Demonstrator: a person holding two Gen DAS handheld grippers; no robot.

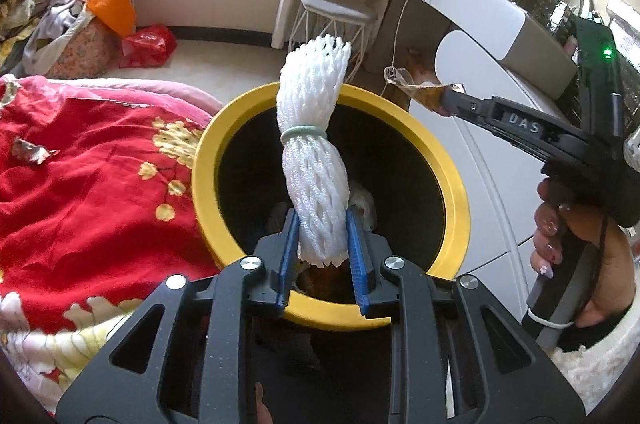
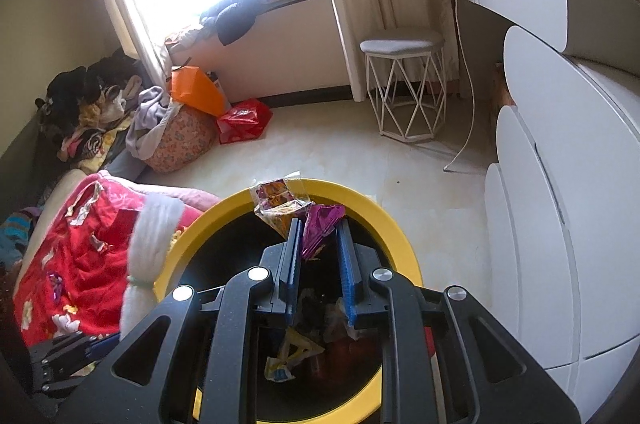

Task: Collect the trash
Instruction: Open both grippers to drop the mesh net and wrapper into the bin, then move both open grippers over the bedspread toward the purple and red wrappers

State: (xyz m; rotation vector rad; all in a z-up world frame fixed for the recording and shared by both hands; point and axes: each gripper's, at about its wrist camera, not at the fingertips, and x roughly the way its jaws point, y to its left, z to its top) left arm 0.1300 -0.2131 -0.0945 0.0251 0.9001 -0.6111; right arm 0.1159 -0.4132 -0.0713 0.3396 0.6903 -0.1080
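My left claw (image 1: pixel 322 244) is clamped on the white foam-net sleeve (image 1: pixel 314 148), its long axis upright above the yellow-rimmed black bin (image 1: pixel 456 184). My right claw (image 2: pixel 318 256) pinches crumpled purple-and-clear foil wrappers (image 2: pixel 304 216) over the same mouth.

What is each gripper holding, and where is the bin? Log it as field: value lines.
left gripper: fingers closed on a white foam net sleeve, which stands upright over the bin opening
right gripper: fingers closed on crumpled candy wrappers, above the bin's far rim
bin: yellow rim, black inside, directly below both grippers
bin contents: some wrappers already at the bottom
left to collect: foil scraps on the red quilt
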